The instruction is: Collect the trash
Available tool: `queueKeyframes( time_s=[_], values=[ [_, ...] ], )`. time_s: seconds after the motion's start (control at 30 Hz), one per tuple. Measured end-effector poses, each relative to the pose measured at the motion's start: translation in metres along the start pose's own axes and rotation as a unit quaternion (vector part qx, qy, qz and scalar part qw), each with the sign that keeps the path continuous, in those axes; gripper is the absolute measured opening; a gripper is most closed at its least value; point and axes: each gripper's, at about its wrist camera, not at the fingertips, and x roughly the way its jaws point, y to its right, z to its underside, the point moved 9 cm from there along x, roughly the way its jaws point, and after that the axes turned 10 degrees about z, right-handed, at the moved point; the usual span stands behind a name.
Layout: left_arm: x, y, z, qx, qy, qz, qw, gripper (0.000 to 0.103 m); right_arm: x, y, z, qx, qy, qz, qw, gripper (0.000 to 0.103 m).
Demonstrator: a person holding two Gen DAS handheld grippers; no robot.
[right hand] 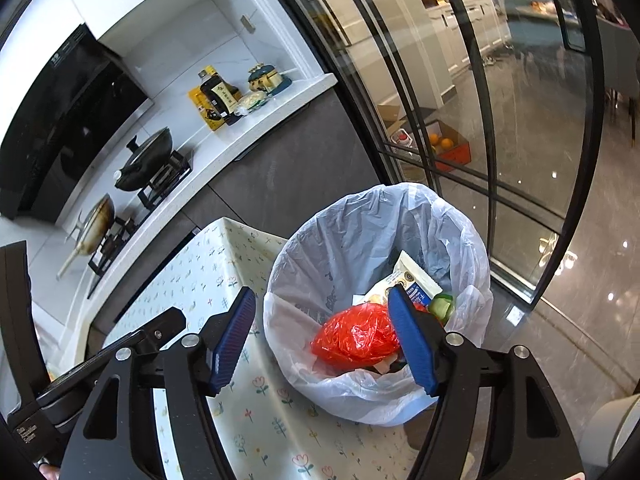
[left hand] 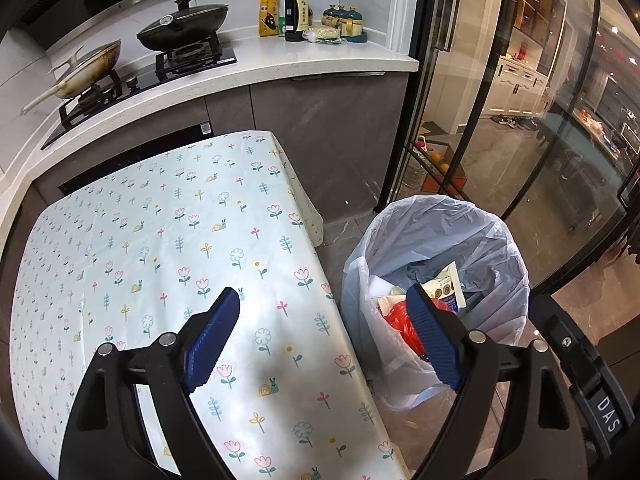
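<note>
A trash bin [right hand: 376, 312] lined with a pale translucent bag stands on the grey floor, just beside the corner of a small worktop [left hand: 168, 240] covered by a flower-printed cloth. Behind the bin, a dark-framed glass sliding door [left hand: 480, 120] is seen, and through it a box of oranges [right hand: 444, 144] on the floor. Beyond the bin and the worktop runs a white kitchen counter [left hand: 280, 64], on which a gas hob carries a lidded black pan [left hand: 182, 26] and a worn frying pan [left hand: 86, 70]; a dark sauce bottle [left hand: 297, 8] and a yellow packet [left hand: 269, 11] stand farther along, toward the door.

Part of the bin's contents is covered by the claw fingers in both views, and the near rim is cut off behind them. The print on the packaging is too small to be read.

Inside the bin lie a crumpled red plastic bag [right hand: 356, 338], a white and blue wrapper [right hand: 412, 280] leaning against the far wall, and something green [right hand: 442, 306] at the wrapper's side.

The left claw [left hand: 326, 300] is released, spread across the worktop's edge beside the bin, with nothing gripped. The right claw [right hand: 322, 300] is released too, held over the bin's mouth, with nothing pressed between its blue pads [right hand: 412, 340].
</note>
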Motion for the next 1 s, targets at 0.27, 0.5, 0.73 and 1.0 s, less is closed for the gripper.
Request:
queueKeyframes(
  time_s=[0.27, 0.5, 0.73, 1.0],
  values=[
    [-0.014, -0.006, 0.01, 0.0, 0.004, -0.008, 1.0, 0.086, -0.015, -0.005, 0.008, -0.054, 0.001, 0.034, 0.998, 0.075],
    [-0.025, -0.011, 0.027, 0.001, 0.001, -0.017, 0.9999, 0.088, -0.025, -0.008, 0.019, -0.1, -0.004, 0.059, 0.993, 0.081],
    [-0.036, -0.017, 0.04, -0.001, 0.0, -0.027, 0.9996, 0.089, -0.035, -0.014, 0.033, -0.144, -0.012, 0.073, 0.987, 0.084],
    [-0.046, -0.022, 0.05, -0.005, 0.0, -0.038, 0.9993, 0.091, -0.043, -0.017, 0.045, -0.174, -0.019, 0.085, 0.981, 0.084]
  ],
)
